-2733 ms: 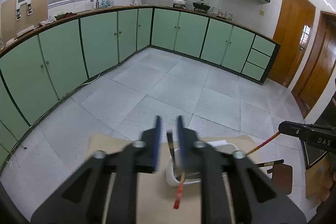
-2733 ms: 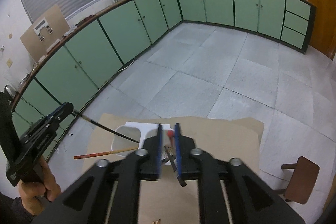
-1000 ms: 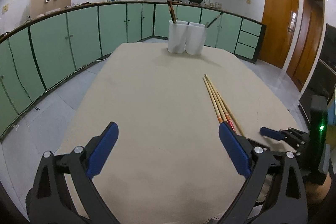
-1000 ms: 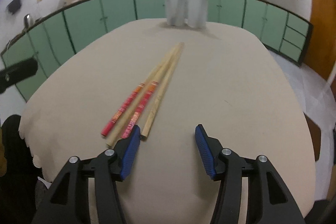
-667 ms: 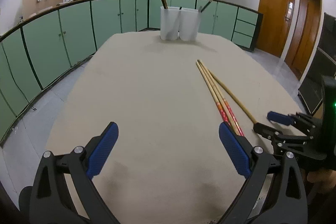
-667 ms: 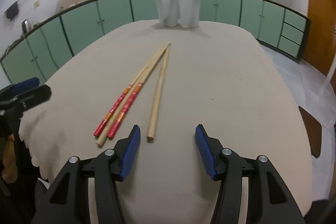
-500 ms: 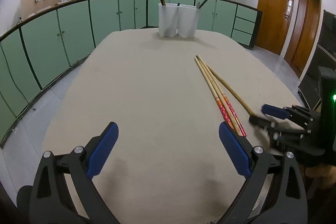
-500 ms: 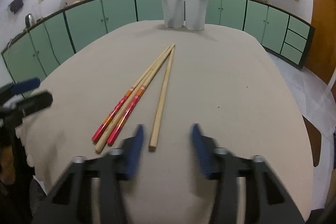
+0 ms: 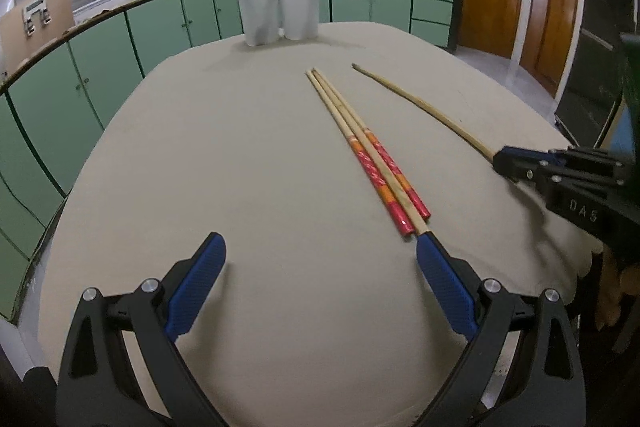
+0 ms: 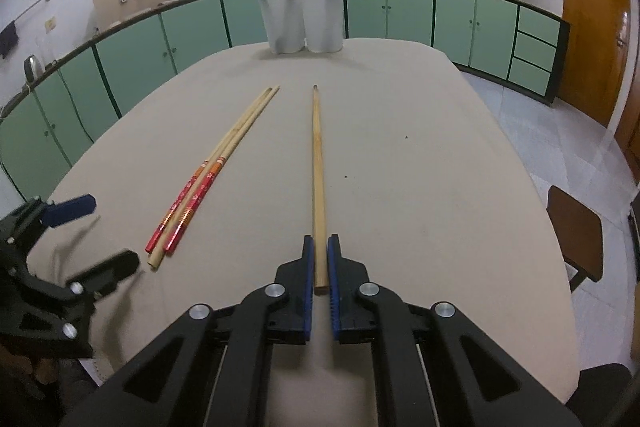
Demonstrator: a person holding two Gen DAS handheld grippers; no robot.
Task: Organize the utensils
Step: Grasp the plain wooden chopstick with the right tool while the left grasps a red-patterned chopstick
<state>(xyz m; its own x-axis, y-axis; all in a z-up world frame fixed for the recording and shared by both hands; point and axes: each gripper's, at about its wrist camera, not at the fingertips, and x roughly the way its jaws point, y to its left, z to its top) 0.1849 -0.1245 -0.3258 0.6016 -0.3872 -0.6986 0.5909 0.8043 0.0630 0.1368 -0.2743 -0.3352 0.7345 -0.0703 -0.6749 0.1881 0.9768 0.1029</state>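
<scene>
Right wrist view shows the right gripper (image 10: 319, 255) pinching the near end of a plain wooden chopstick (image 10: 318, 163) lying on the beige table (image 10: 440, 167). Left gripper (image 9: 320, 259) hangs spread wide just before the red-handled chopsticks (image 9: 368, 155); two white holders (image 10: 304, 21) stand at the far edge.

Your right gripper (image 10: 319, 267) is clamped on the near end of the plain wooden chopstick (image 10: 318, 163).

That chopstick runs straight away from you across the beige tabletop (image 10: 420, 187), its far tip pointing toward the two white holders (image 10: 304, 23) at the far edge, each with dark utensils sticking out. To its left lie three chopsticks together (image 10: 212, 171), two with red-patterned ends and a plain one against them, well apart from yours. Your left gripper (image 10: 94, 231) sits at the tabletop's left edge with its jaws spread, just beside their near ends.
</scene>
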